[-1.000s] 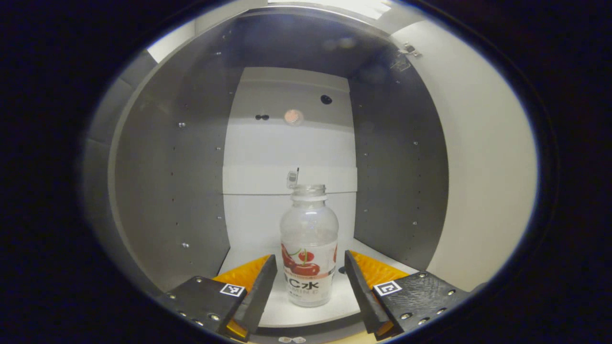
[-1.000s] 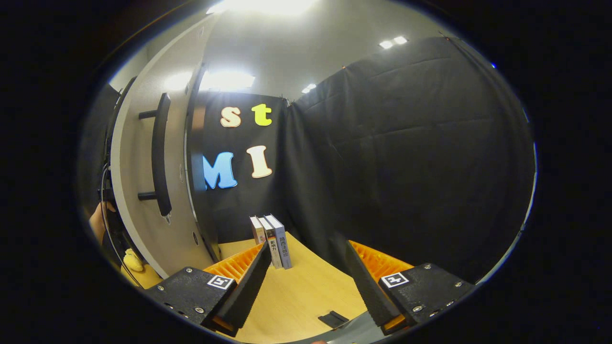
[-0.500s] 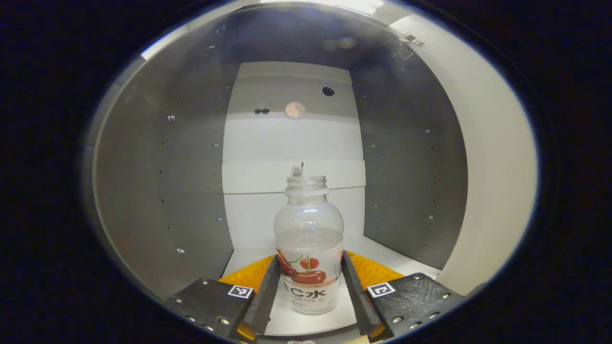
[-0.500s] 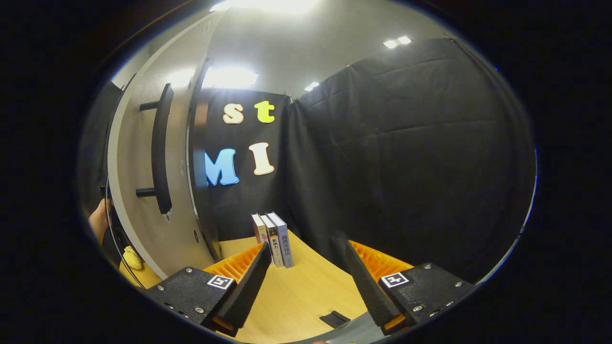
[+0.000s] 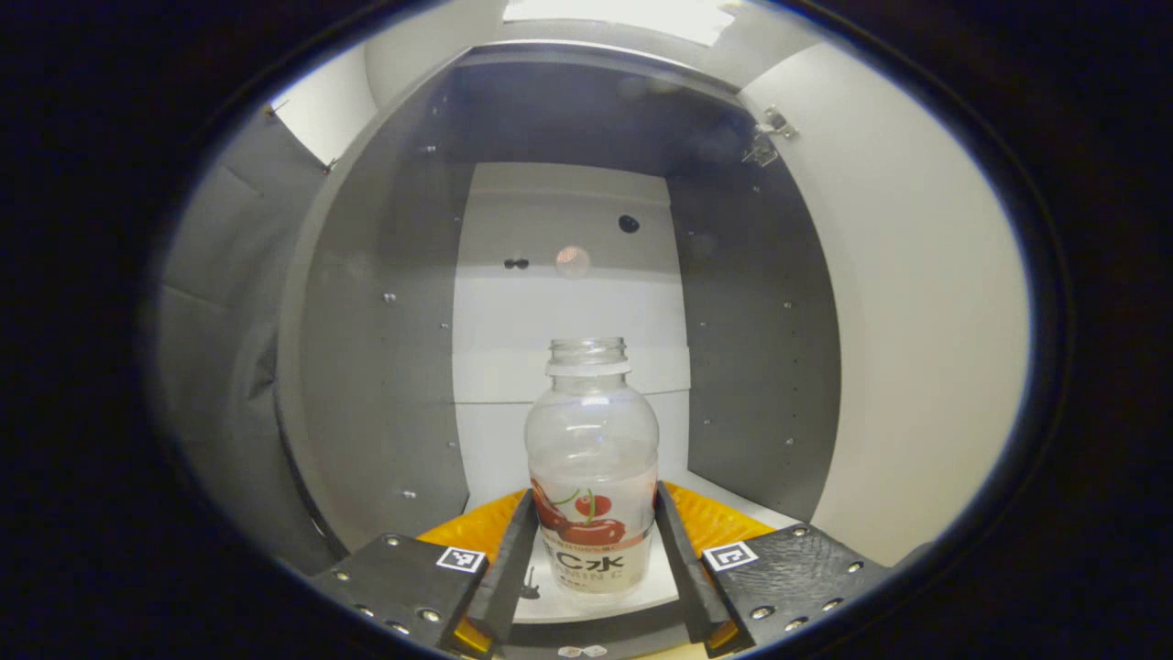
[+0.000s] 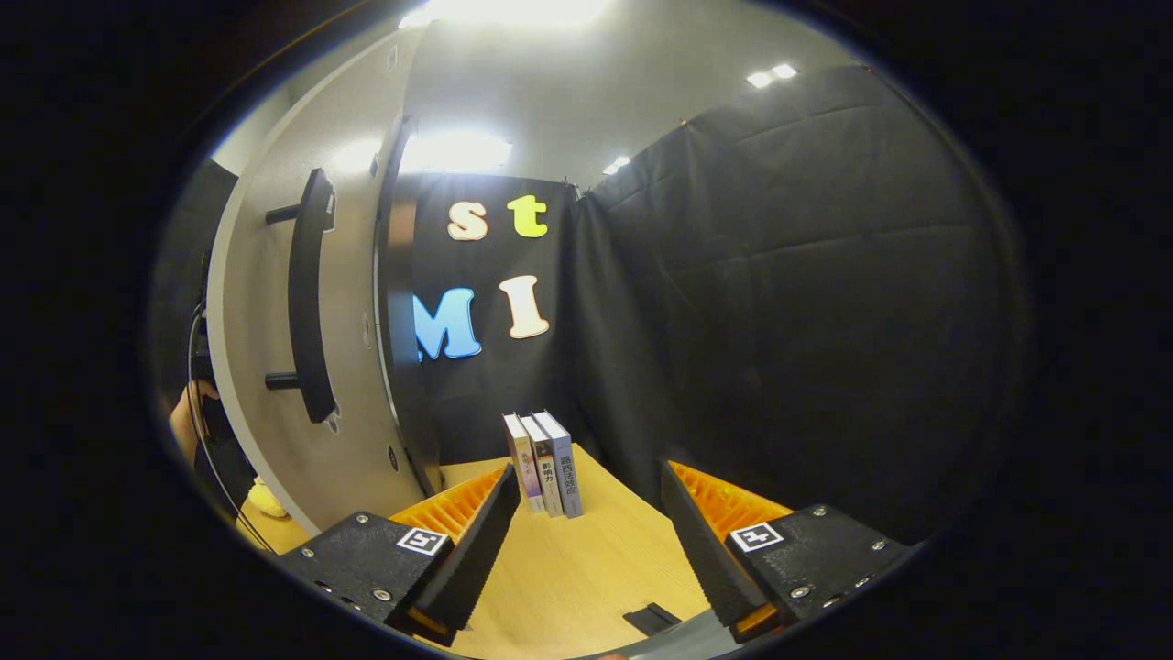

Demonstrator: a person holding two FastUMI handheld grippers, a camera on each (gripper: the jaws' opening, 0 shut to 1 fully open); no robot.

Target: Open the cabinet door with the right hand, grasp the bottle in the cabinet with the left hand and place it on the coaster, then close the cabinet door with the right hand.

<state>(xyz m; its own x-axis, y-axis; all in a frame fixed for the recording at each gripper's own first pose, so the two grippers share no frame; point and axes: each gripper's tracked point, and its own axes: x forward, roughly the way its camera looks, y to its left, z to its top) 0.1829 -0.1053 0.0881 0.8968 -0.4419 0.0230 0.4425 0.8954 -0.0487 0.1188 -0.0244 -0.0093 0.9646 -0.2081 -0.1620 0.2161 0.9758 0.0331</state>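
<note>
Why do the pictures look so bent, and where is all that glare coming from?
Fisheye lenses bend them: in the right gripper view the open cabinet door and its handle bow outward. Glare there comes from ceiling lights. In the left gripper view the cabinet has dim side walls, a bright back, and the bottle between the left tongs looks sharp.

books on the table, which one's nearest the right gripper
The grey-blue book at the right end of the row of three; the other two stand farther left.
</note>
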